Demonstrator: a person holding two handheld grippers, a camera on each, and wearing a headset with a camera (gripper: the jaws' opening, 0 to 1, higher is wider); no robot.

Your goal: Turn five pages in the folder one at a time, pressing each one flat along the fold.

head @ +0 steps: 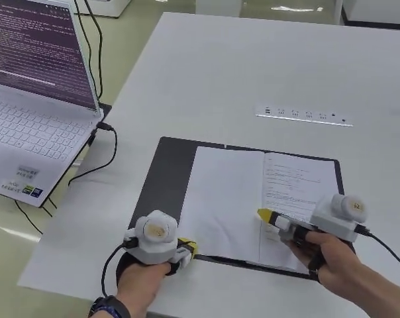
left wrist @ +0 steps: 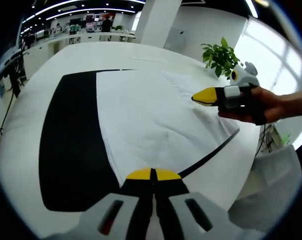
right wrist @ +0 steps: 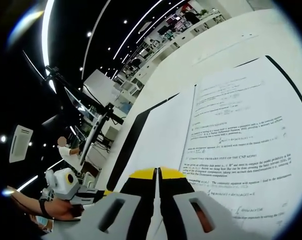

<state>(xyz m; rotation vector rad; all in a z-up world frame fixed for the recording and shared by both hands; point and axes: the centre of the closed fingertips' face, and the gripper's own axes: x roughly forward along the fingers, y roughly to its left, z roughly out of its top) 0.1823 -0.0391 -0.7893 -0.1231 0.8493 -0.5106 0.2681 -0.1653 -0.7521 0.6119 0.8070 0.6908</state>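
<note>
Folder (head: 161, 179) lies open on the white table (head: 253, 66) at lower centre of the head view, with a blank page (head: 223, 199) on its left side and a printed page (head: 299, 179) on its right. Left gripper (head: 189, 248), jaws pressed together and holding nothing, sits at the folder's near edge. Right gripper (head: 266, 215), jaws also together, points at the fold.

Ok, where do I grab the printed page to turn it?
The printed page lies flat, bound at the fold on its left, so its right edge should lift easiest. Probably pinch that edge, coming in from the right.
</note>
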